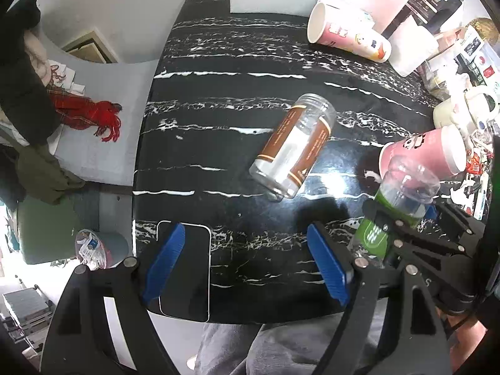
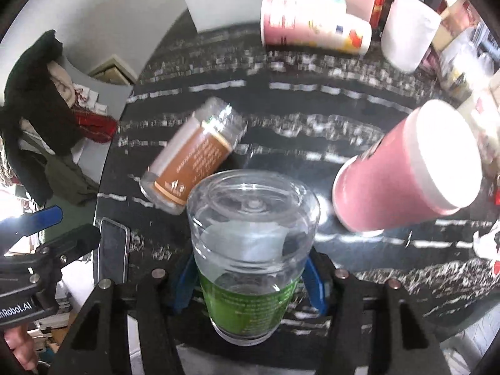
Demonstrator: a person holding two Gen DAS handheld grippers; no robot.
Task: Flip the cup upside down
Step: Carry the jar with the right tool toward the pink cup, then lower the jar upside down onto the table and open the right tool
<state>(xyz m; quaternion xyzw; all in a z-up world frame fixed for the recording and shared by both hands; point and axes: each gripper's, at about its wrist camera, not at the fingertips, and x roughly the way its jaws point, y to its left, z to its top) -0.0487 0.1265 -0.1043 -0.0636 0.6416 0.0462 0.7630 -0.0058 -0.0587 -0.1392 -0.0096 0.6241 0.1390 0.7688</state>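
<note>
A clear plastic cup with a green label is held off the table, with my right gripper shut on its green band; blue pads press both sides. Its closed clear end points away from the camera. The left wrist view has the same cup at the right, in the right gripper. My left gripper hangs open over the black marble table near its front edge, nothing between its blue pads. One of its blue fingers shows at the right wrist view's left edge.
A brown-labelled clear jar lies on its side mid-table. A pink paper cup stands just behind the held cup, white end up. Another pink and white paper cup lies at the back beside a white cup. A phone rests at the front edge.
</note>
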